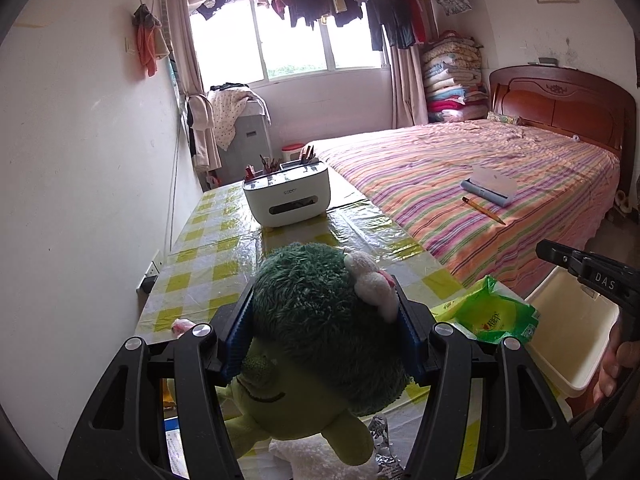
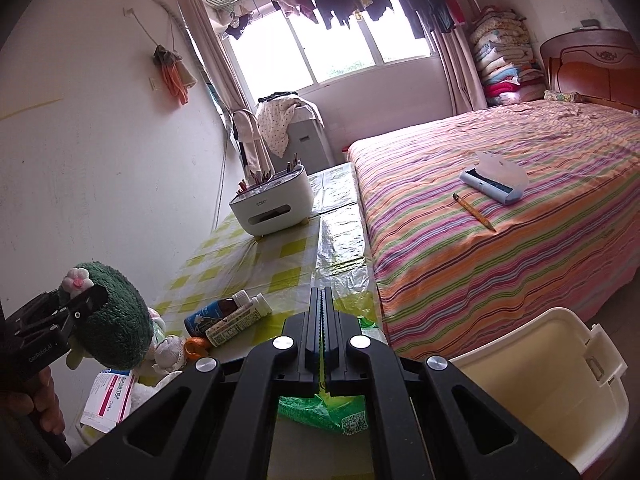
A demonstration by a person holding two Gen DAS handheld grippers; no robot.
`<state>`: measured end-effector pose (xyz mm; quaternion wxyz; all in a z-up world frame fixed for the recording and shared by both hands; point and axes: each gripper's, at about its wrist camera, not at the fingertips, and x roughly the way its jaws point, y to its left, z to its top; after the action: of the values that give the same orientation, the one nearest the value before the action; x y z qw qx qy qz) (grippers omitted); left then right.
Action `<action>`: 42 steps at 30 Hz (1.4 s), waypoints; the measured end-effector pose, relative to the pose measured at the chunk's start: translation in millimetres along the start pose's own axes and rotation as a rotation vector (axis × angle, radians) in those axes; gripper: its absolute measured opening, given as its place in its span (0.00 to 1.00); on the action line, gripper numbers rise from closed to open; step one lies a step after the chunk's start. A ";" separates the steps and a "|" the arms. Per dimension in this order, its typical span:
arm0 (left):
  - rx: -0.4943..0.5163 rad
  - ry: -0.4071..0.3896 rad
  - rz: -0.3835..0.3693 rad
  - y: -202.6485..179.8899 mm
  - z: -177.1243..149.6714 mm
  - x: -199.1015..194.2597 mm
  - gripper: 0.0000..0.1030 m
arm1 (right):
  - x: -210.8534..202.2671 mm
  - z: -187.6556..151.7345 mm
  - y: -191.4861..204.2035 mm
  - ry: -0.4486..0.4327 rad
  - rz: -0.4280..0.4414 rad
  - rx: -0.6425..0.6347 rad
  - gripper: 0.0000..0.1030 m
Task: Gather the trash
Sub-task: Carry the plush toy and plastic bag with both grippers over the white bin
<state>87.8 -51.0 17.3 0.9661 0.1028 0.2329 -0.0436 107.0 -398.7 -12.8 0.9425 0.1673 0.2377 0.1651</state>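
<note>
The left tongs [image 1: 324, 336] are clamped on the dark green head of a plush toy [image 1: 316, 332], blue pads pressing it from both sides, the pale green body hanging below over the worktop [image 1: 208, 248]. The right tongs [image 2: 322, 336] are pressed together on the edge of a green plastic wrapper [image 2: 332, 412], which hangs beneath them. Just right of these tongs stands a cream bin [image 2: 560, 392], open at the top, beside the bed [image 2: 500, 240]. Left of them, on the checked cloth, lie small bottles [image 2: 228, 320] and a pink and white box [image 2: 110, 398]. Farther ahead sits a white organiser [image 2: 272, 204] holding pencils. On the striped bed, well right, lie a pencil [image 2: 474, 212] and a blue case [image 2: 494, 182].
</note>
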 end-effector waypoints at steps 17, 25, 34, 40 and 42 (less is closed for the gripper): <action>0.047 0.030 0.003 -10.3 -4.4 8.0 0.59 | 59.3 -27.8 -16.1 0.256 -0.126 -0.063 0.95; 0.061 0.042 0.004 -12.1 -7.3 9.2 0.60 | 82.9 -33.4 -20.4 0.346 -0.213 -0.095 0.93; 0.069 0.040 -0.010 -18.4 -10.2 7.6 0.60 | 71.4 -31.3 -23.6 0.321 -0.156 -0.069 0.13; 0.040 -0.037 -0.065 -28.6 -9.0 -14.6 0.60 | 29.7 -14.6 -8.3 0.123 -0.160 -0.064 0.11; 0.050 -0.056 -0.083 -36.8 -10.0 -21.1 0.60 | 16.5 -9.7 -8.2 0.067 -0.158 -0.033 0.11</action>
<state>59.8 -83.9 11.7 0.9668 0.1158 0.2084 -0.0921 117.7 -397.3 -30.5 0.9467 0.1271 0.2787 0.0995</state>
